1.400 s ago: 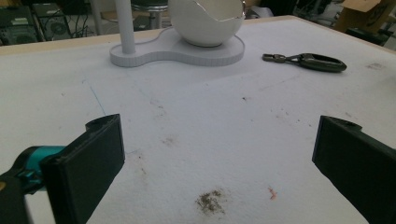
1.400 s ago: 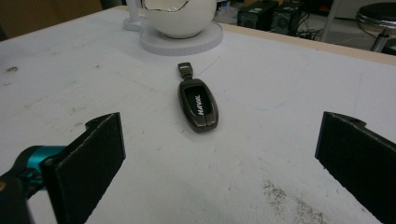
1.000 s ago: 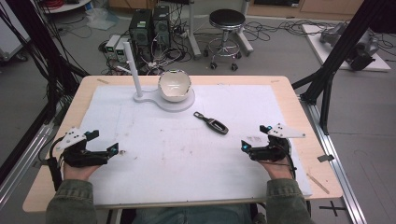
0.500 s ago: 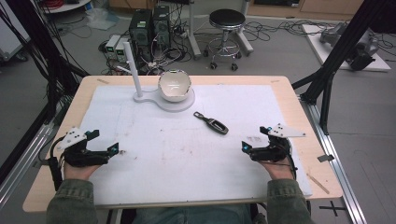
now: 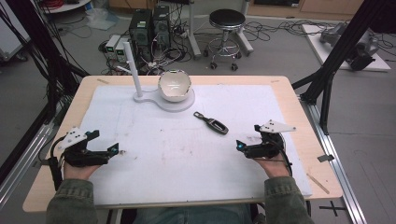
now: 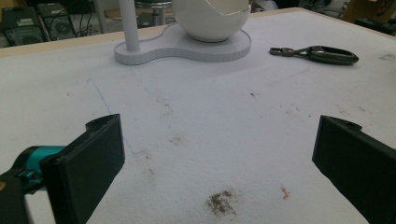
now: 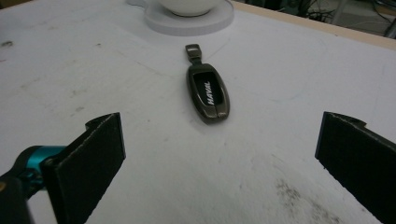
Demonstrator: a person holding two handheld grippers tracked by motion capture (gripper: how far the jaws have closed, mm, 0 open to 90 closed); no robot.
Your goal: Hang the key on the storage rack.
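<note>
High view, desk: a wooden desk [image 5: 289,88] carries a white mat [image 5: 187,154] over most of its top.
High view, stand: a white stand [image 5: 164,100] with an upright post [image 5: 135,77] and a white bowl [image 5: 174,86] sits near the far edge, left of the middle.
High view, key: a dark key fob [image 5: 211,123] lies on the mat near the centre, just right of the stand and apart from it.
High view, left gripper: the left gripper [image 5: 116,150] rests near the near left corner, held by a hand [image 5: 79,163], nothing in it.
High view, right gripper: the right gripper [image 5: 239,145] rests near the right edge, held by a hand [image 5: 273,161], nothing in it.
Left gripper view: jaws spread wide over bare, stained mat; the stand [image 6: 187,44] and bowl [image 6: 212,18] lie ahead, the key fob [image 6: 317,53] at far right.
Right gripper view: jaws spread wide, holding nothing; the key fob [image 7: 208,91], marked HAVAL, lies ahead between them, well short of the stand [image 7: 189,21].
</note>
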